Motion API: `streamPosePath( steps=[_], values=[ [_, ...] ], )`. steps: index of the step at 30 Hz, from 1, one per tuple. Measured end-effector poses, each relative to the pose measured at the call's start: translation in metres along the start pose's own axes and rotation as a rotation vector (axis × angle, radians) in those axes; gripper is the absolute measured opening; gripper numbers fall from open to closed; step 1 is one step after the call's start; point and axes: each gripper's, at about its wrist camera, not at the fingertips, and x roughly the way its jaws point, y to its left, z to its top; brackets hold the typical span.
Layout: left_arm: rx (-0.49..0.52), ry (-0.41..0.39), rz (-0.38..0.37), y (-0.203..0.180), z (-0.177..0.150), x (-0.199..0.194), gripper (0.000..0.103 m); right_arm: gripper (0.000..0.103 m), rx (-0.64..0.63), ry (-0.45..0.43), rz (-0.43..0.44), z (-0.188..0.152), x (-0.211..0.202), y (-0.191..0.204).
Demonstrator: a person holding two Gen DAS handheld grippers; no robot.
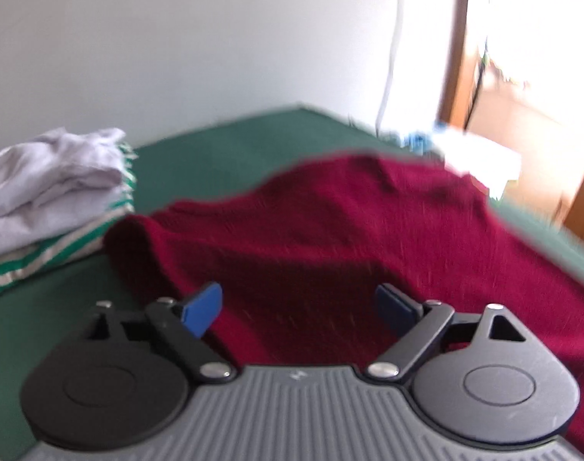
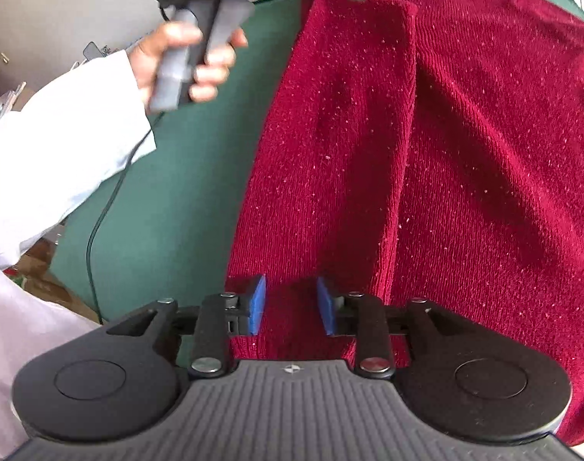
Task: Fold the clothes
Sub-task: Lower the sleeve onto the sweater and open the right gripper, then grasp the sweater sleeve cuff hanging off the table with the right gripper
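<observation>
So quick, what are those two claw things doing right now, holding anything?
Left gripper: jaws wide open, holding nothing, over the red sweater.
Right gripper: jaws open, astride the sweater's edge, not clamped.

Hand-held gripper (image 1: pixel 297 309) agape – over sweater (image 1: pixel 349 230)

sweater (image 2: pixel 464 153): dark red ribbed knit, lint-flecked, under right gripper (image 2: pixel 292 305) | table cover (image 2: pixel 184 192): matt green cloth | gripper pads (image 2: pixel 258 303): blue, rubbery | left gripper (image 1: pixel 297 309) body: matt black plastic, metal pivot screws
</observation>
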Motion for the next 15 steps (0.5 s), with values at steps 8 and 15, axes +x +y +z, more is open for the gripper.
streamPosePath(
  steps=[8,15],
  values=[
    [-0.054,0.038,0.029,-0.005,-0.008,-0.004,0.074,0.034,-0.015,0.045,0.040,-0.038,-0.013,0.002],
    [-0.108,0.035,-0.022,-0.054,-0.020,-0.053,0.079,0.035,-0.007,0.015,0.070,-0.056,-0.023,-0.011]
  ],
)
